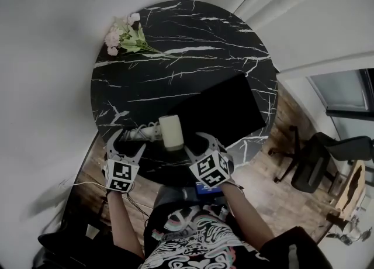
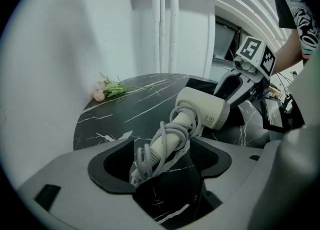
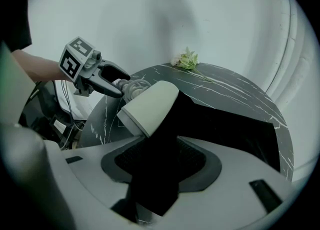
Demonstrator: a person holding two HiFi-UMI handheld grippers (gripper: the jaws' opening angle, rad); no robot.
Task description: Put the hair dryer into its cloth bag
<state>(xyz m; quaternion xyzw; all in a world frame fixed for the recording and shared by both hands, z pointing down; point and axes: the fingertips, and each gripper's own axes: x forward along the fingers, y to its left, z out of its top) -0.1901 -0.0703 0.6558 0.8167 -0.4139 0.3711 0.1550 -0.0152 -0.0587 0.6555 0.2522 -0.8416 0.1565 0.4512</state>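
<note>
Showing most of cloth bag (image 1: pixel 225 110): head view alone.

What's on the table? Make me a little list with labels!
Table: round, black marble
Hair dryer: white, cord wound round handle, near the front edge
Cloth bag: black, lying flat, right of the dryer
Flowers: pink, at the far edge
Left gripper: open, handle between its jaws
Right gripper: open, by the dryer's head

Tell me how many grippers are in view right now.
2. The left gripper is at the cord end of the hair dryer, the right gripper at its barrel end; both jaws open.
</note>
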